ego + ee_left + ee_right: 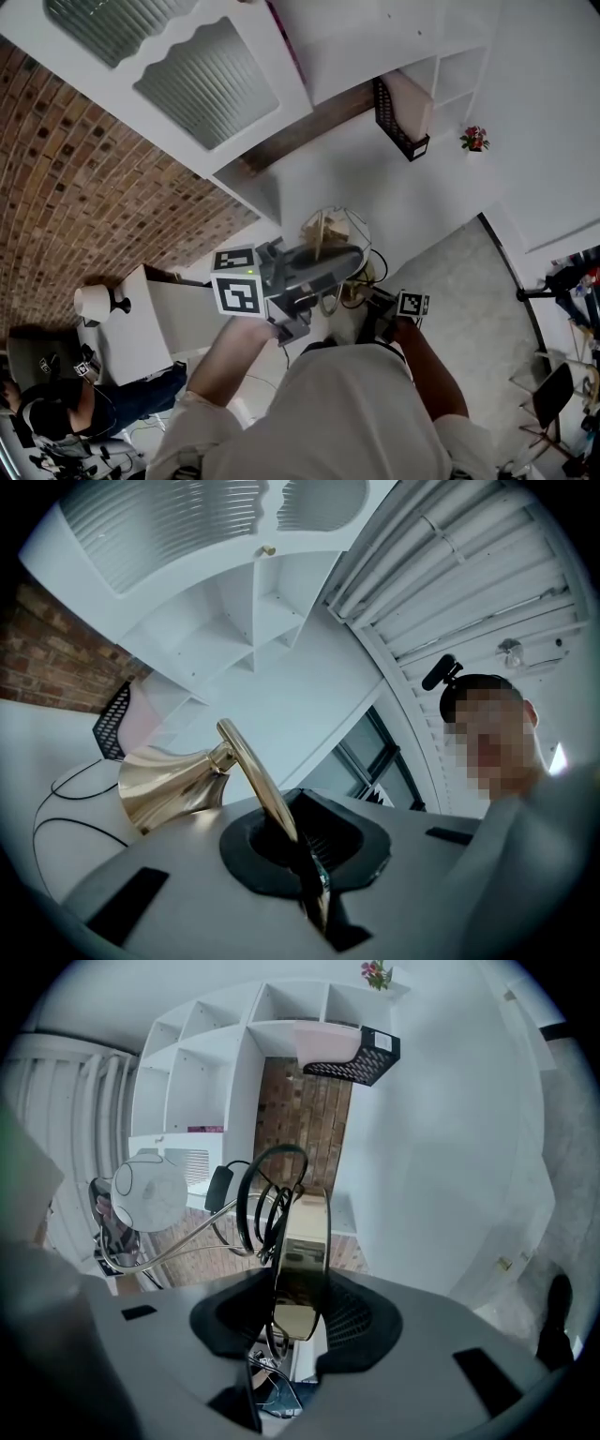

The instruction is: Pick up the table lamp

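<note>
The table lamp (330, 234) is gold, with a wire cage shade, and hangs in front of me between both grippers. My left gripper (349, 264) is shut on the lamp's thin gold arm (255, 782), which runs between its jaws up to a gold cone (172, 787). In the left gripper view the left gripper (302, 844) shows nothing else in its jaws. My right gripper (382, 317) is shut on the flat gold base plate (302, 1258), seen edge-on between the pads of the right gripper (298, 1290). A coil of black cord (265, 1196) hangs beside the plate.
White shelving (441, 75) holds a black basket (401, 118) and a small pot of red flowers (474, 139). A white cabinet door with ribbed glass (202, 80) is at the upper left, beside a brick wall (84, 197). Another person (66, 403) sits at the lower left.
</note>
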Tool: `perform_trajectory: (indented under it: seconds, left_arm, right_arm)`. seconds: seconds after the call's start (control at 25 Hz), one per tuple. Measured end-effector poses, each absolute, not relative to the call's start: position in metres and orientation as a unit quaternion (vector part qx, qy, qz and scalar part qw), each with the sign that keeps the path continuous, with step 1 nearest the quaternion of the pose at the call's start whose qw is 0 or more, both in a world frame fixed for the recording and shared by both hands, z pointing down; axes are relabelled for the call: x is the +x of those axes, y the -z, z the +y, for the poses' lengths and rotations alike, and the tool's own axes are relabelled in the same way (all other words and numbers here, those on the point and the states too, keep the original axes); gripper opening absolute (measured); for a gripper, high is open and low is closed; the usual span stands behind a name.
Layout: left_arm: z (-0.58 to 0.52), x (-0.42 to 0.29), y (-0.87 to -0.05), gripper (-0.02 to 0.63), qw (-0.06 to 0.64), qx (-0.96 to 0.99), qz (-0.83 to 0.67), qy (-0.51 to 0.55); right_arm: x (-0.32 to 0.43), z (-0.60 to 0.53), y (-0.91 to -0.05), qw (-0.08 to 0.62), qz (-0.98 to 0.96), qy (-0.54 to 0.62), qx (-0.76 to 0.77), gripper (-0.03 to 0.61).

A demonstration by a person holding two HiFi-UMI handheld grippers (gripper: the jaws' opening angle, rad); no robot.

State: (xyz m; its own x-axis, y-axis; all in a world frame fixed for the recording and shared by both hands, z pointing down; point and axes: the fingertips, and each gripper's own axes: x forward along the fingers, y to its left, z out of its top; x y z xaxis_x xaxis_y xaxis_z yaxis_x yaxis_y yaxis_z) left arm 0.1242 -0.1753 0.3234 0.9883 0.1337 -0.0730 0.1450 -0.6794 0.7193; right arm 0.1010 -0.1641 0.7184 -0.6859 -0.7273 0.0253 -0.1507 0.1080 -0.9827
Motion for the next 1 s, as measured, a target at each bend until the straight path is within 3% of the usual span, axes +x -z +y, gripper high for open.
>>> perform_trajectory:
  seconds: [1.0]
  left_arm:
    - [-0.061, -0.036, -0.309, 0.011, 0.394, 0.905, 0.162, -0.003]
  right_arm:
    - [-0.035, -0.059, -0.708, 0.269, 0.697, 0.554, -0.367, 0.153]
